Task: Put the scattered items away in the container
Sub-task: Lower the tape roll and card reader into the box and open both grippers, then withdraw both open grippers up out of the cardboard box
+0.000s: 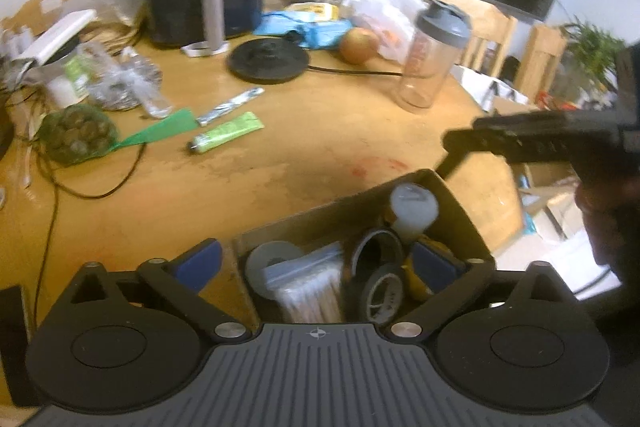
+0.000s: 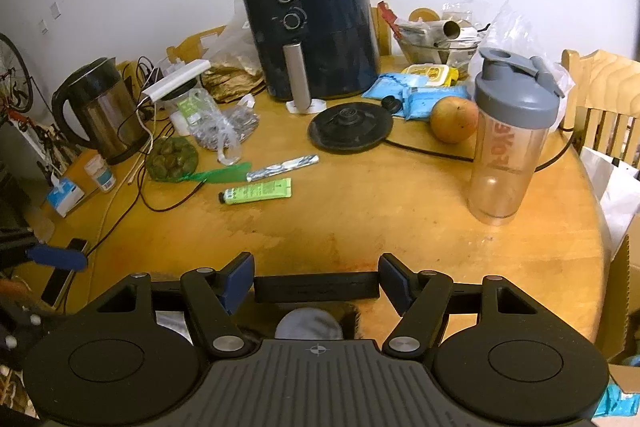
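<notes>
Left gripper: your left gripper [image 1: 318,263] hangs spread wide and empty; one pad sits outside the box wall and the other over the box's contents.

Container: the cardboard box [image 1: 460,211] lies directly under your left gripper, at the near edge of the counter [image 1: 320,131].

Already stowed: inside the box you have a white-capped bottle [image 1: 412,211], two tape rolls [image 1: 378,279], a bag of sticks [image 1: 312,287], a grey disc [image 1: 264,259] and something yellow that is partly hidden by the pad.

Right gripper: your right gripper [image 2: 317,283] pinches a flat black bar [image 2: 317,287] endwise between its pads. It hovers just over the near counter edge, and the rim below it may be the box, though I cannot tell for sure.

Next load: judging by that grip, the black bar is the item about to go in.

Left to collect, ahead of both grippers: the green tube [image 2: 256,191] and, just beyond it, the foil sachet [image 2: 282,163] lie loose in the middle of the counter, ahead and to the left.

Further left: a green net bag [image 2: 172,155] of round things sits beside a crumpled plastic bag [image 2: 220,131].

Ahead right: a shaker bottle [image 2: 508,143] stands upright, with an orange fruit [image 2: 454,121] just behind it.

Far end: the air fryer [image 2: 316,31], kettle [image 2: 100,107] and kettle base [image 2: 350,129] look like fixtures, not tidying targets.

Progress: I judge you roughly midway; several small items are boxed, and at least the tube and sachet remain.
</notes>
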A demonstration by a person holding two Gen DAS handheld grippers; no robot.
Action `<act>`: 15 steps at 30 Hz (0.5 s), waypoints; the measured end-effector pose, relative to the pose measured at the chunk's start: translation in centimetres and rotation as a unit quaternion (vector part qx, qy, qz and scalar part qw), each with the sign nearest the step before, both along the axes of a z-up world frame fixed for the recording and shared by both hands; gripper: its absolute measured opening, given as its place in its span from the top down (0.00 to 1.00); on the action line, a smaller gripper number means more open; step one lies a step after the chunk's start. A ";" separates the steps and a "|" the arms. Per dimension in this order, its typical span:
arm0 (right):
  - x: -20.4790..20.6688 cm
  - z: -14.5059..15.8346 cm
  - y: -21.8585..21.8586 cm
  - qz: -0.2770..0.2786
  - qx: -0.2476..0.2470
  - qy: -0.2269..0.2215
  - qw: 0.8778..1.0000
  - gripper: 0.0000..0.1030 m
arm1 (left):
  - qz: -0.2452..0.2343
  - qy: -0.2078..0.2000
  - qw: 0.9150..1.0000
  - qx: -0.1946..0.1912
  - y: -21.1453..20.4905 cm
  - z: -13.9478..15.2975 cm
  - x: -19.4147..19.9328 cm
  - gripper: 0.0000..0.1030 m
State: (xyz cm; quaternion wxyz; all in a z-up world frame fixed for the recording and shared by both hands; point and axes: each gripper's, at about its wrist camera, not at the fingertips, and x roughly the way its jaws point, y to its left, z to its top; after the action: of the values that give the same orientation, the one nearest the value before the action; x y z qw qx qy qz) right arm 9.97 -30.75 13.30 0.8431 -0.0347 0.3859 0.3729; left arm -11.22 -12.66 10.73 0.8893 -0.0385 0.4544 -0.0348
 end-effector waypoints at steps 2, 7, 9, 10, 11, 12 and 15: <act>-0.3 -0.1 0.2 0.007 0.000 0.003 1.000 0.31 | 0.018 -0.004 1.000 0.004 0.4 0.1 -0.3 0.00; -0.9 -0.2 1.5 0.032 0.000 0.007 0.999 0.31 | 0.046 -0.008 0.999 0.005 1.2 0.3 -1.1 0.00; -1.1 -0.2 2.2 0.043 0.002 0.008 0.999 0.31 | 0.056 -0.007 0.998 0.005 1.4 0.3 -1.4 0.00; -1.2 -0.2 2.6 0.050 0.003 0.008 0.999 0.31 | 0.062 -0.005 0.998 0.007 1.5 0.2 -1.5 0.00; -1.3 -0.2 2.9 0.056 0.004 0.008 0.998 0.31 | 0.067 -0.004 0.998 0.008 1.6 0.2 -1.6 0.00; -1.4 -0.2 3.3 0.063 0.004 0.008 0.998 0.31 | 0.070 -0.004 0.998 0.008 1.7 0.2 -1.8 0.00; -1.5 -0.2 4.3 0.080 0.009 0.012 0.997 0.31 | 0.084 -0.004 0.996 0.008 2.0 0.3 -2.4 0.00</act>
State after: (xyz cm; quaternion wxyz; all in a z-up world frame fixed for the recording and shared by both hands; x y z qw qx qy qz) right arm 8.42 -26.48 13.09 0.8059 -0.0536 0.3891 0.4429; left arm -13.63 -10.65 11.06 0.8914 -0.0689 0.4459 0.0434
